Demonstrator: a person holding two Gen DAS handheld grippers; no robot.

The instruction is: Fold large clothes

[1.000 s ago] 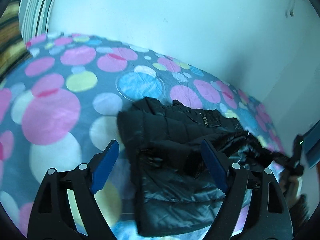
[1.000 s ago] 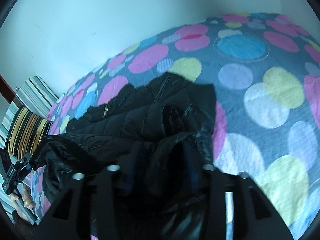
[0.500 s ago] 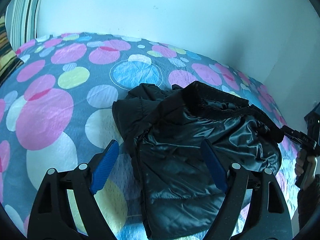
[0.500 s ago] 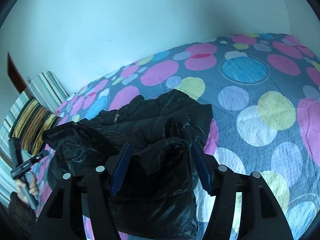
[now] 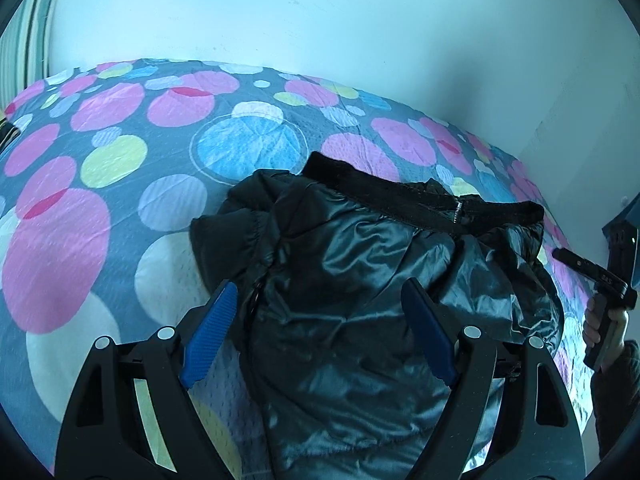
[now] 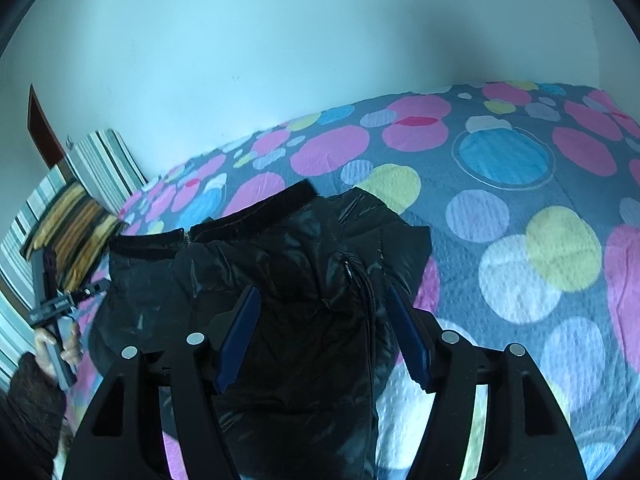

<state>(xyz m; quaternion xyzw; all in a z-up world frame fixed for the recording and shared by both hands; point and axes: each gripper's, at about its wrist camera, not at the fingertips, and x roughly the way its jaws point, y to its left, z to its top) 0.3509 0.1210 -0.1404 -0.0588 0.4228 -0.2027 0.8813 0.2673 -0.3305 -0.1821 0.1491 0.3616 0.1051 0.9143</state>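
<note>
A black puffer jacket (image 5: 360, 280) lies folded on the spotted bedspread (image 5: 80, 240), shiny lining up, with a dark fuzzy hem band (image 5: 400, 196) along its far edge. My left gripper (image 5: 320, 320) hovers open just above the jacket's near part, and its blue pads (image 5: 212, 332) touch nothing. In the right wrist view the jacket (image 6: 300, 272) lies under my right gripper (image 6: 322, 336). Its jaws are opening, with cloth below them but none pressed by the pads. Each gripper also shows in the other's view, the right gripper (image 5: 588, 276) and the left gripper (image 6: 56, 300).
Striped pillows (image 6: 80, 200) lean at the head of the bed against the white wall (image 6: 280, 60). A hand (image 5: 600, 320) and a dark sleeve (image 6: 28, 412) hold the gripper handles. The bedspread (image 6: 540, 260) spreads wide beyond the jacket.
The lifted part of the jacket came over and settled flat, lining up. My right gripper let go of it and its jaws widened. My left gripper moved lower and closer to the jacket.
</note>
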